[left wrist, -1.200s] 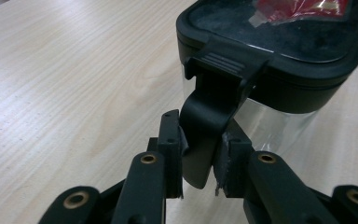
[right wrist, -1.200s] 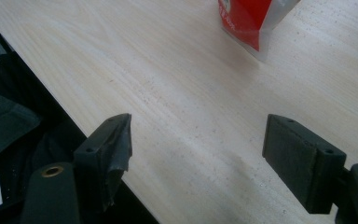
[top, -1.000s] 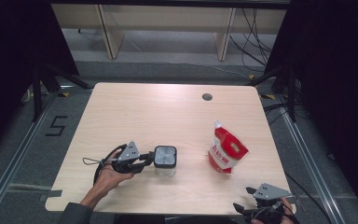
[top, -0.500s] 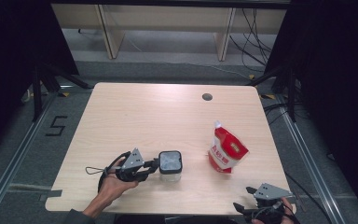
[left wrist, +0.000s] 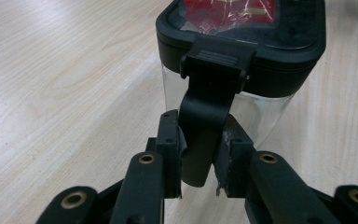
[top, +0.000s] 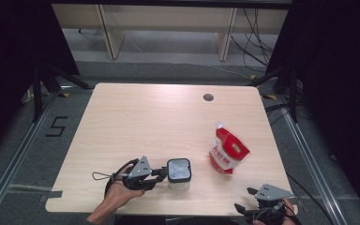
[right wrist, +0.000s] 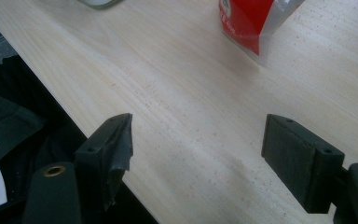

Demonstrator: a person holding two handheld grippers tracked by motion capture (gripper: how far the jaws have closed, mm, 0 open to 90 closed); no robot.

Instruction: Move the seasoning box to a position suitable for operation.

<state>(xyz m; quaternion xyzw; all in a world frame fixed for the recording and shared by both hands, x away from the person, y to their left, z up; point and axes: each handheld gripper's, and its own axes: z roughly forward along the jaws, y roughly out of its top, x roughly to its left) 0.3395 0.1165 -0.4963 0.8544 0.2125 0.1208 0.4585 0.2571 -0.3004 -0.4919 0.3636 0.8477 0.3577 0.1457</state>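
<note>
Your table (top: 122,117) carries the clear container (top: 178,174), which has slid nearer the red pouch (top: 228,152) and stands just ahead of your left gripper (left wrist: 200,161), clamped on its black latch tab (left wrist: 205,135). That narrow hold could let it tip or slip. Your right gripper (right wrist: 198,144) hangs spread apart, empty, the pouch ahead of it.

The red pouch (right wrist: 254,21) is cut off, its print perhaps unreadable.
</note>
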